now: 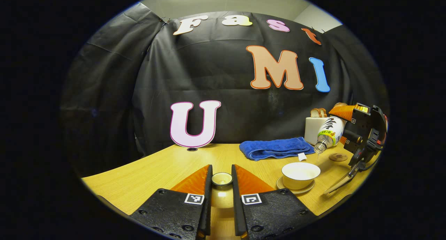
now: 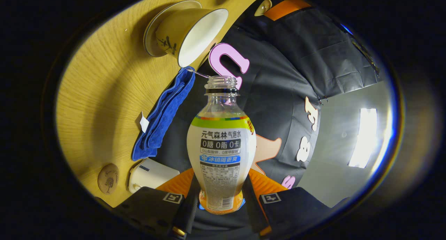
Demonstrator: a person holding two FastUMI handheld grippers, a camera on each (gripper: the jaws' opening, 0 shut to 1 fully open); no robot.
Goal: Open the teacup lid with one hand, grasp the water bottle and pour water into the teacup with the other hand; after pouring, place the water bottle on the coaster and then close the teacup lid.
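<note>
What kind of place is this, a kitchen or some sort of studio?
Probably a staged demo booth, not a kitchen: a black cloth wall backs a wooden table set with a teacup, blue towel and toaster.

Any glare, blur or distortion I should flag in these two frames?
Left gripper view: sharp; fisheye bends the table edge; soft highlight on the teacup lid held in the left claw. Right gripper view: ceiling light blown out; horizon rolled sideways; water bottle in the right claw crisp, its neck distorted.
</note>
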